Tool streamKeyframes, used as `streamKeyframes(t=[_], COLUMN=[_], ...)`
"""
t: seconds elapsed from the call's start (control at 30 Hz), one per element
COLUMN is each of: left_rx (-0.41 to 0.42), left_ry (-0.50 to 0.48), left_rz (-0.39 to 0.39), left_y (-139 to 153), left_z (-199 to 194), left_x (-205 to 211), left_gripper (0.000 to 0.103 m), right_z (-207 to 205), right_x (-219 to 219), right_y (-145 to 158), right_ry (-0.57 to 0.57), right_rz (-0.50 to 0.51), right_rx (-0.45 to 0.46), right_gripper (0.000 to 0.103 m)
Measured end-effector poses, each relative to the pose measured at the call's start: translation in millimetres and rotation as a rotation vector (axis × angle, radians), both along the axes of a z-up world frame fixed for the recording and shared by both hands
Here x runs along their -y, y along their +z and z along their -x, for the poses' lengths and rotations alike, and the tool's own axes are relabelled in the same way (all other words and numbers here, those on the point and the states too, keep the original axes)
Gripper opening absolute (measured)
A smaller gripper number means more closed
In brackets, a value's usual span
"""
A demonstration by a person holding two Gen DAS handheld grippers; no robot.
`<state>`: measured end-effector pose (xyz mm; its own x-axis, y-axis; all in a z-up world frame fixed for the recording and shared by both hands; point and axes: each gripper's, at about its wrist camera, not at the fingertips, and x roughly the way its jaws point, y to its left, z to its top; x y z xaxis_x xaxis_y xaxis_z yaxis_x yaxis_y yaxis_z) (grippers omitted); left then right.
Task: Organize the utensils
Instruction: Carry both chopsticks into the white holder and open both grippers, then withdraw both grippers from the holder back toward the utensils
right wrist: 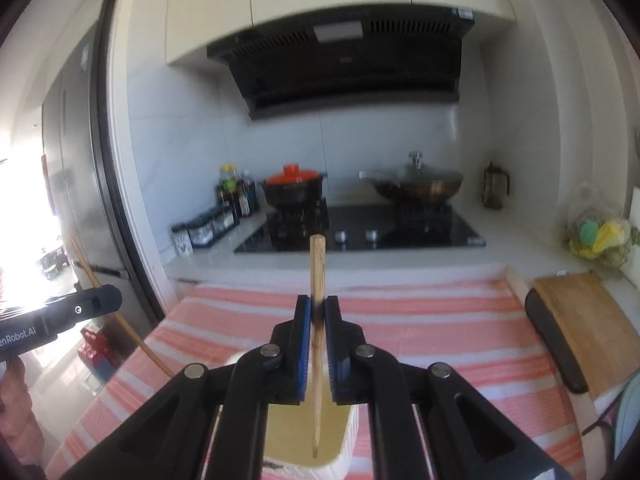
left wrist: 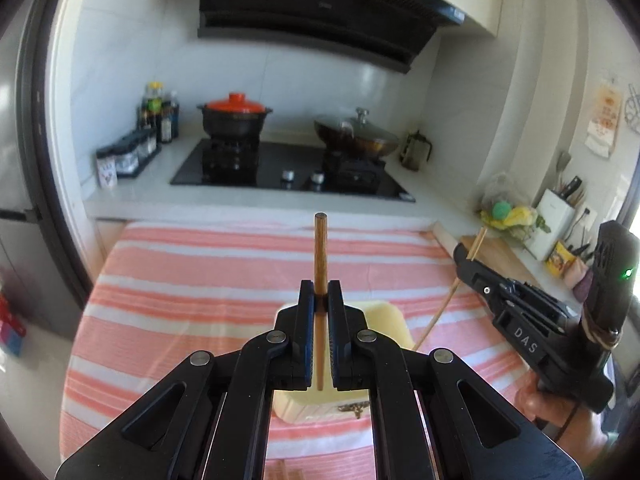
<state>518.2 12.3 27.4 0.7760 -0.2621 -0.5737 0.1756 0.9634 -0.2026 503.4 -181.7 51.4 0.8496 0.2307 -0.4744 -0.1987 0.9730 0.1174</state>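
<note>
In the left wrist view, the left gripper (left wrist: 320, 300) fills the lower centre of the frame, its two jaws drawn in close and pinching a dark brown chopstick (left wrist: 320, 256) that stands nearly upright between the blue pads. The blunt top of the stick rises to mid-frame, and its thinner end hangs down behind the jaws, over a pale yellow container (left wrist: 384, 316) lying on the pink-and-white striped cloth (left wrist: 192, 280). At the right edge of the same view the right gripper (left wrist: 466, 258) comes in from the lower right, held by a hand (left wrist: 536, 400); a light bamboo chopstick (left wrist: 434, 320) runs through its tip, slanting down toward the container.

In the right wrist view, the right gripper (right wrist: 318, 312) sits at lower centre, jaws nearly together and clamped on the light bamboo chopstick (right wrist: 317, 276), which stands almost vertical. Its pointed end hangs down inside the open top of the container (right wrist: 348, 440), seen at the bottom of the frame. The left gripper (right wrist: 100, 300) appears at the left edge, with its chopstick (right wrist: 120, 320) slanting down to the right.

Beyond the cloth, in the upper middle of both views, a black pot with an orange lid (left wrist: 236, 114) and a lidded wok (left wrist: 356, 132) sit on the gas hob (left wrist: 288, 172). A wooden cutting board (right wrist: 588, 328) lies at the right.
</note>
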Motion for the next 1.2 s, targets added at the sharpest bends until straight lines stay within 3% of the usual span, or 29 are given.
streamKeyframes(t=[0.2,0.23,0.27,0.3,0.33,0.37,0.53,0.67,0.73,1.0,1.2], left_rx=[-0.147,-0.156,-0.155,-0.141,-0.122,-0.108,-0.06,-0.007,-0.01,-0.081,-0.12], left_ry=[-0.016,-0.018,-0.014,-0.002,0.008,0.005,0.019,0.059,0.077,0.165,0.158], left_rz=[-0.031,-0.03,-0.031,-0.036,-0.041,-0.045,-0.091,-0.132,-0.144,-0.08,-0.062], left_y=[-50.0,-52.1,-51.6,-49.3,-45.8,-42.7,-34.5,-41.3,-51.3,-108.4,-130.3], left_z=[-26.1,-25.3,-22.1,-15.4,-7.1,1.0,69.6,144.5,177.4,289.1,331.6], left_x=[17.5,17.6,16.7,13.0,8.5,3.3,-30.9,-60.6,-71.5,-88.2,-59.7], left_gripper=[0.01,0.026,0.05,0.06,0.07,0.072,0.078,0.091,0.092,0.092,0.092], right_z=[-28.4,-30.1,-29.9,-27.1,-21.9,-15.0,44.2,122.2,160.7,308.0,373.8], right_x=[6.4,6.2,6.2,7.6,9.7,12.1,21.0,29.8,34.4,43.3,43.1], right_y=[-55.4,-58.9,-60.1,-59.2,-55.8,-51.1,-32.0,-34.3,-40.6,-83.9,-111.8], right_ry=[-0.012,-0.027,-0.043,-0.054,-0.059,-0.061,-0.004,0.063,0.07,-0.012,-0.1], right_rz=[0.012,0.03,0.048,0.058,0.057,0.059,0.131,0.187,0.208,0.244,0.205], right_rx=[-0.212,-0.235,-0.248,-0.252,-0.244,-0.233,-0.223,-0.211,-0.205,-0.13,-0.096], right_gripper=[0.009,0.012,0.024,0.04,0.045,0.047,0.049,0.053,0.053,0.053,0.053])
